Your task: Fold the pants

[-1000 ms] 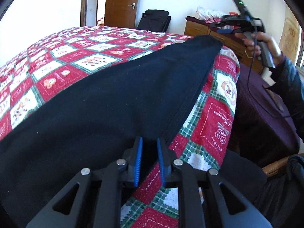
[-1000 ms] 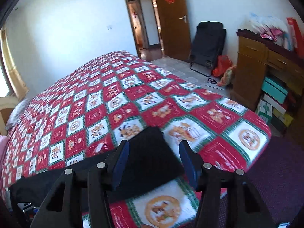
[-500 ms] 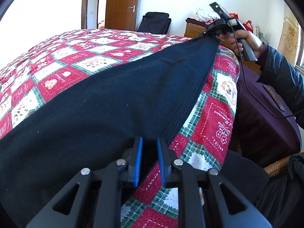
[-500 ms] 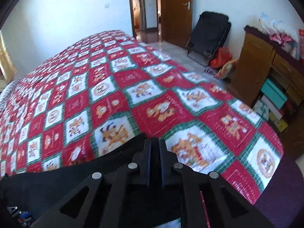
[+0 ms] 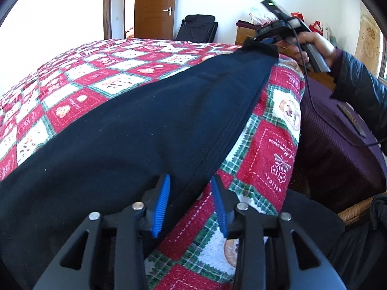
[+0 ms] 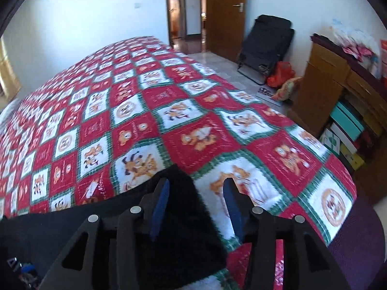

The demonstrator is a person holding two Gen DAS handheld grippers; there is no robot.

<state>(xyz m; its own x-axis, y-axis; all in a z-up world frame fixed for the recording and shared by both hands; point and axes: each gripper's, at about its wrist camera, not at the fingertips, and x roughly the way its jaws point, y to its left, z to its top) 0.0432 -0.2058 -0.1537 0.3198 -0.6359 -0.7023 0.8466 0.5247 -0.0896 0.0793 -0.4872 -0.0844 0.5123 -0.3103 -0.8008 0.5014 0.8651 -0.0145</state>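
Dark navy pants (image 5: 145, 120) lie stretched across the red, green and white quilt (image 5: 273, 145), one leg running to the bed's far corner. My left gripper (image 5: 189, 178) is low in the left wrist view. Its jaws are opening, and the seam edge of the pants lies loose between the blue pads (image 5: 160, 203). In the right wrist view my right gripper (image 6: 196, 183) is opening too, over the hem corner of the pants (image 6: 183, 217), which lies flat on the quilt (image 6: 145, 111) beside the left pad. A hand (image 5: 312, 46) holds that right gripper (image 5: 266, 40) at the hem.
The quilt ends at the bed's right edge, with a purple bed side (image 5: 338, 149) below. A wooden dresser (image 6: 324, 82) with boxes stands to the right, and a folded black chair (image 6: 266, 46) near the brown door (image 6: 225, 12). A wicker seat (image 5: 355, 212) is close by.
Both grippers were shut on the pants half a second ago and now stand parted. Before that the right gripper came down open onto the hem. The pant leg now lies straighter.
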